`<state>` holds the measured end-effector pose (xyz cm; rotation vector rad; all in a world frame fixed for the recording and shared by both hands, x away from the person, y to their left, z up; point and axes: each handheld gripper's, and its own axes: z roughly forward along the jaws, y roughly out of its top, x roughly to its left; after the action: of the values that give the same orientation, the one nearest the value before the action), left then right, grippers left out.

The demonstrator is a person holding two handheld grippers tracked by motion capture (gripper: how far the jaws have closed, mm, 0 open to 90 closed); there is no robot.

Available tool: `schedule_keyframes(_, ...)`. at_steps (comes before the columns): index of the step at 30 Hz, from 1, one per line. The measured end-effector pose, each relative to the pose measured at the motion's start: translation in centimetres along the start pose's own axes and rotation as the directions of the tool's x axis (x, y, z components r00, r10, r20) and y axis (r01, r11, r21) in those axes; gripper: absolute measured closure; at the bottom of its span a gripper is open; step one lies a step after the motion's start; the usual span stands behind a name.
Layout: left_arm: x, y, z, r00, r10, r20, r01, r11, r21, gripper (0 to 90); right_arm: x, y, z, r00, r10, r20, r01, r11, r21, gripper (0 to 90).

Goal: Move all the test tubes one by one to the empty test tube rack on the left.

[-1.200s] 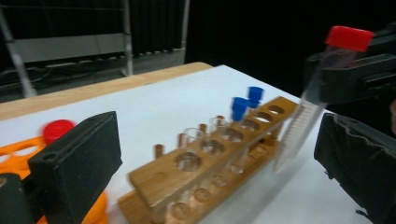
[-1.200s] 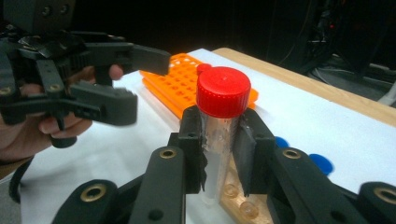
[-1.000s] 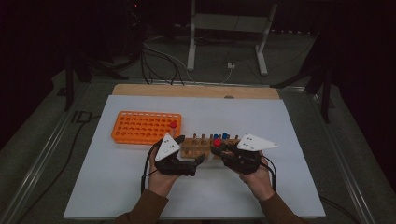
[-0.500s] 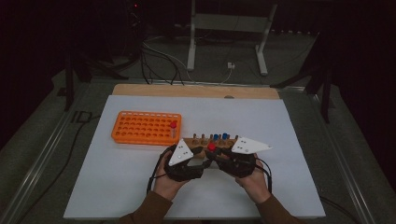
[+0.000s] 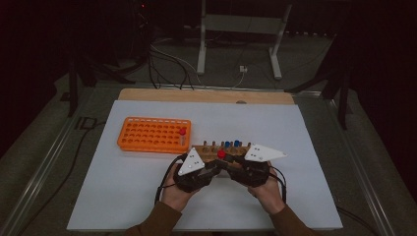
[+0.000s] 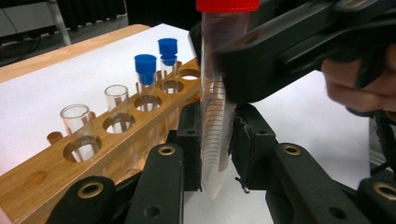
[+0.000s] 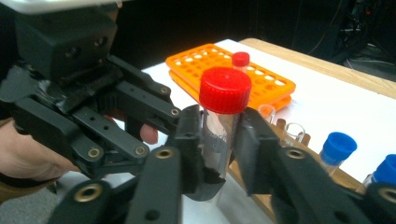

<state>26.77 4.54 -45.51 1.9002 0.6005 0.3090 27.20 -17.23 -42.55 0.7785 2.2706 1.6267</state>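
Both tongs meet near the middle of the white surface, just on the near side of the wooden rack.

Left tongs: the jaws are pressed onto the lower part of the red-capped tube, one pad on each side of its graduated wall. The tube stands upright, and its conical tip hangs free just below the pads, above the surface.

Right tongs: the jaws pinch the same tube just under its red cap. In the left gripper view these tongs cross the tube from the right, higher up than the left pads.

In the high view, the left tongs and the right tongs come together from either side, with the red cap between them, just in front of the wooden rack.

Wooden rack: it lies lengthwise left to right. Two blue-capped tubes stand in adjoining holes toward its right end. Two open clear tubes stand in the holes next to them, toward the left.

Orange rack: it sits to the left of the wooden rack and a little farther away. One small red-capped tube stands upright in a hole near its right end.

A hand grips each tool from the near edge of the surface.
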Motion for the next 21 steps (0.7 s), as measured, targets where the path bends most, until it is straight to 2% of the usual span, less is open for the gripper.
schedule_keyframes(1,0.1,0.0,0.0,1.0,-0.005,-0.001,0.005,1.0,-0.002,75.1,0.0,0.0,0.0,1.0,0.0,0.0,0.0,1.0,0.0,66.2)
schedule_keyframes(5,0.6,-0.2,-0.3,0.9995,-0.025,-0.018,0.025,0.9996,-0.01,75.1,-0.5,0.2,-0.7,0.9997,0.017,-0.017,-0.018,0.999,-0.043,53.6)
schedule_keyframes(8,1.0,-0.3,-0.6,0.999,-0.032,-0.031,0.032,0.9994,-0.016,75.1,-0.9,0.3,-1.1,0.9994,0.033,-0.011,-0.033,0.998,-0.056,45.3)
schedule_keyframes(13,1.5,-0.3,-1.1,0.9976,-0.046,-0.051,0.045,0.9986,-0.028,75.1,-1.5,0.2,-1.3,0.9983,0.046,0.036,-0.044,0.998,-0.055,31.8)
schedule_keyframes(18,2.0,-0.3,-1.7,0.9957,-0.055,-0.075,0.052,0.9977,-0.043,75.0,-1.8,0.1,-1.3,0.9965,0.034,0.077,-0.032,0.999,-0.033,16.2)
schedule_keyframes(21,2.3,-0.3,-2.1,0.9939,-0.062,-0.091,0.057,0.9969,-0.054,75.1,-2.0,0.0,-1.3,0.9953,0.034,0.09,-0.033,0.999,-0.022,12.5)
